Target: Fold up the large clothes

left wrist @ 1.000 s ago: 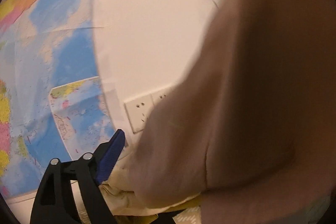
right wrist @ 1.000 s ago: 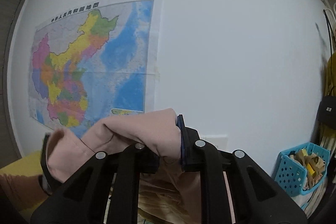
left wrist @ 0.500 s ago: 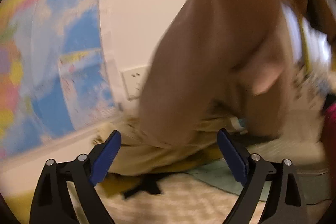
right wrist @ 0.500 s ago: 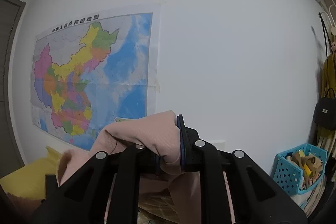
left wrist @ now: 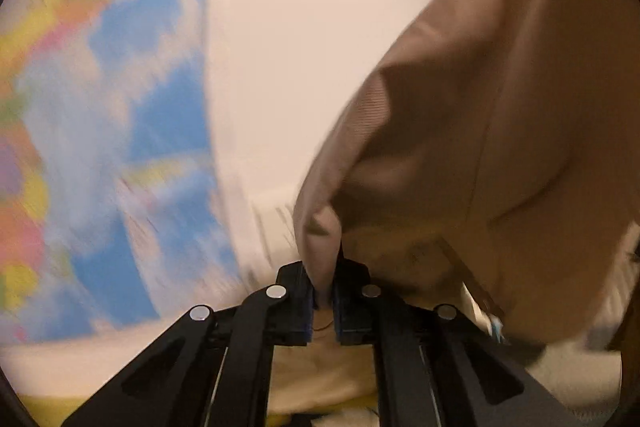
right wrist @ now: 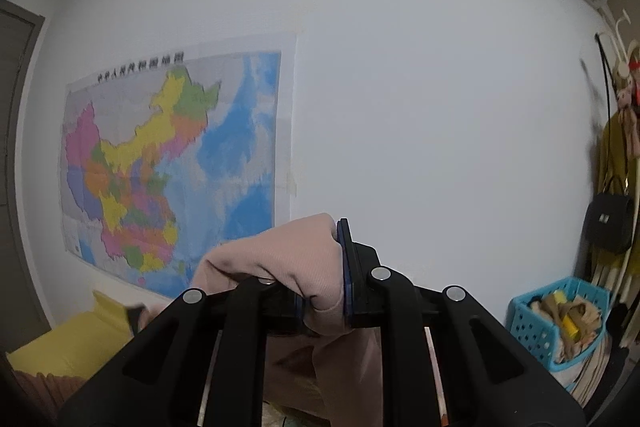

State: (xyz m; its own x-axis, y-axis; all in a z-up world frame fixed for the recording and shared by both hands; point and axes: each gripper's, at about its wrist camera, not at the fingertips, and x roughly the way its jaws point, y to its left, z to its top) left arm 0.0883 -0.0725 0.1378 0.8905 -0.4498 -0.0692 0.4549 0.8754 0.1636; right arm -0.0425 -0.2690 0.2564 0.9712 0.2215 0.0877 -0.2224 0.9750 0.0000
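Pinching pink garment [left wrist: 500, 131], left claw [left wrist: 323, 297] just closed on it, right claw [right wrist: 322, 291] clamped too

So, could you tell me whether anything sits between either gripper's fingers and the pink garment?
Nothing visible does. The left gripper has just closed and pinches an edge of the pink garment directly; the right gripper clamps a bunched fold, fabric against its fingers.

Left gripper [left wrist: 323, 301]: jaws wide apart and empty half a second back, now just closed on an edge of the pink garment [left wrist: 500, 131], cloth pinched between the blue pads. Right gripper [right wrist: 322, 291]: higher against the wall, map [right wrist: 172, 163] lower in its view, more of the blue basket [right wrist: 560, 319] showing at right.
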